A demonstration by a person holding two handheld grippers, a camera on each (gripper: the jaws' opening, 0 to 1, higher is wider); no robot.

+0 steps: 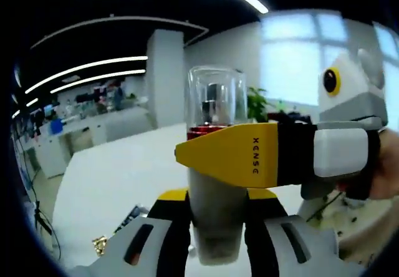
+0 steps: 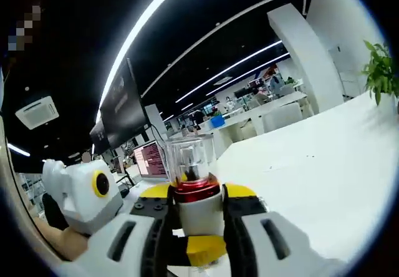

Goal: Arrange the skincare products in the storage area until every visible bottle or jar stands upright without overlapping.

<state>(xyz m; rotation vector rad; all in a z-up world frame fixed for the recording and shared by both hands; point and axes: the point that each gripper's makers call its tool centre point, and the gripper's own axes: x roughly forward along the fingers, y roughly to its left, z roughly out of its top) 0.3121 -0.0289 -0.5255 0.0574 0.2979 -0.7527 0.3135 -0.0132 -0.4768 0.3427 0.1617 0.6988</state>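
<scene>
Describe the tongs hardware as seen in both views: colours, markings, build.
Left tongs: light grey jaws with dark slots, black mid-sections, yellow tips. Right tongs are built the same. In the left gripper view, the right tongs' yellow wedge-shaped fingertip is marked "XENSE", followed by black, then white segments.

Bottle (image 1: 215,183): base hidden between left gripper (image 1: 215,218) jaws; right gripper (image 1: 274,155) crosses its middle. Distant desks (image 1: 93,118) blurred. Laptop (image 2: 149,160) screen text too small to read.

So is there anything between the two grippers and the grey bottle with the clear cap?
Nothing visible stands between. The left gripper is shut on the grey bottle with the clear cap low down, and the right gripper is shut on it near the red collar.
</scene>
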